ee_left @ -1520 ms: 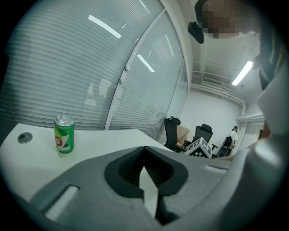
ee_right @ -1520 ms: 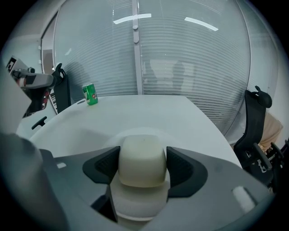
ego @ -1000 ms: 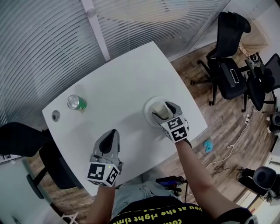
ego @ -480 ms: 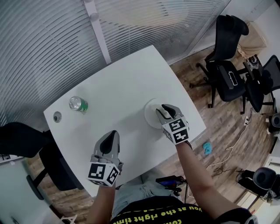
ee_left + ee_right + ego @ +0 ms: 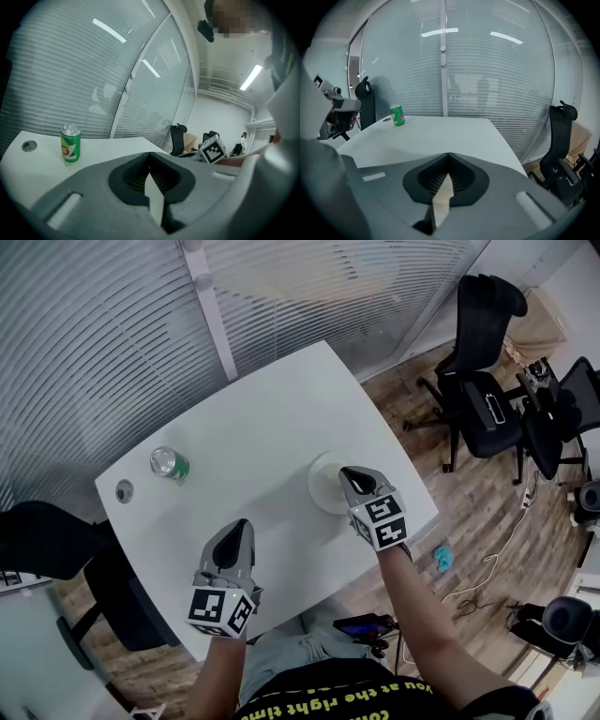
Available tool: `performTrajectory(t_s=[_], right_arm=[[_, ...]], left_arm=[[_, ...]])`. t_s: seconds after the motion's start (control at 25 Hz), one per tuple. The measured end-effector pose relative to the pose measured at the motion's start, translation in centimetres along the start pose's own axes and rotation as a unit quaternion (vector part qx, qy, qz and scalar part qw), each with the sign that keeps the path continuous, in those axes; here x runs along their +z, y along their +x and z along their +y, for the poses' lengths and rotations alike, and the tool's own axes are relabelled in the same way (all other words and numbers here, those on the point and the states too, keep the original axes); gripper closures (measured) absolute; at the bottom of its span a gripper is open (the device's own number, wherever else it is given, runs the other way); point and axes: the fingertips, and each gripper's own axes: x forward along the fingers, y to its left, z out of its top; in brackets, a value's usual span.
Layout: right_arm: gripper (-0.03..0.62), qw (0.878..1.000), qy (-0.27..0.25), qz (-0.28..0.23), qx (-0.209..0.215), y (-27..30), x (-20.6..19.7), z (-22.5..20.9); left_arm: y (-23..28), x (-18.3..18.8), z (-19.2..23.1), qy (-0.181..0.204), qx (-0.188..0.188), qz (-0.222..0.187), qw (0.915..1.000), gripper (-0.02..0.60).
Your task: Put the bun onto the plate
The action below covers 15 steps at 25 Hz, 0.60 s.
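Observation:
The white plate (image 5: 322,486) lies near the right edge of the white table (image 5: 253,427). My right gripper (image 5: 349,473) hovers just over the plate, covering its right part. Its jaws are shut with nothing between them, as the right gripper view (image 5: 448,155) also shows. The bun is hidden under that gripper in the head view and appears in no other view. My left gripper (image 5: 236,531) rests low over the table's near side, well left of the plate. Its jaws meet at the tips (image 5: 150,154) and hold nothing.
A green drink can (image 5: 170,463) stands upright at the table's left, also seen in the gripper views (image 5: 70,144) (image 5: 397,115). A round cable hole (image 5: 124,490) sits near it. Black office chairs (image 5: 487,381) stand on the wooden floor to the right.
The right gripper's jaws stood wide around the pale bun on the plate; they have closed empty and the gripper has lifted slightly, now covering the bun. The left gripper has kept still.

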Motion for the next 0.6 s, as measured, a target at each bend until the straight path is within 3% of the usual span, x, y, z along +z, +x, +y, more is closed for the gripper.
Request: performTrajectory(t_s=[0.6], right_arm=[[0.587, 0.999, -0.005, -0.049, -0.011, -4.9, 3.3, 0.0]], left_arm=[[-1.6, 1.0, -0.7, 0.017, -0.002, -0.009, 0.9998, 0.581]])
